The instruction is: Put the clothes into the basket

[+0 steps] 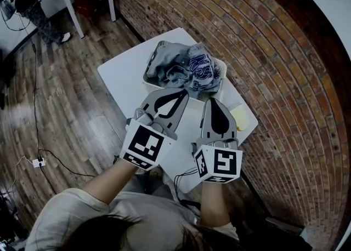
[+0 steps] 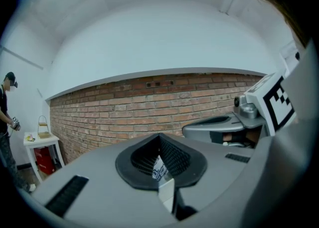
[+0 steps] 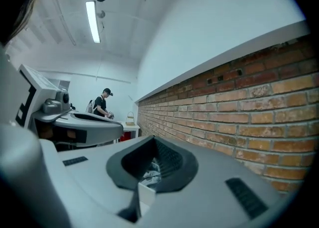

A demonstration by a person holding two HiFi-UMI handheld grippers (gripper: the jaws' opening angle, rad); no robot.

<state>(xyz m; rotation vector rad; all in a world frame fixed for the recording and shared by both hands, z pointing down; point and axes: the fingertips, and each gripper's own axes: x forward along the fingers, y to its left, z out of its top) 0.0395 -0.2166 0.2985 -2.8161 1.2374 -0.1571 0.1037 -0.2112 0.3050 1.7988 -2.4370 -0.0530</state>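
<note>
Both grippers shut, parked right at the basket

In my head view the left gripper [image 1: 182, 92] and right gripper [image 1: 214, 101] sit side by side mid-frame, jaws closed tight on both, tips at the near edge of the white basket [image 1: 223, 76] on the white table [image 1: 120, 74]. The grey clothes [image 1: 186, 69] with navy print are heaped in it, just above center. Some fabric peeks through behind each pair of jaws; can't tell if any's pinched.
</note>
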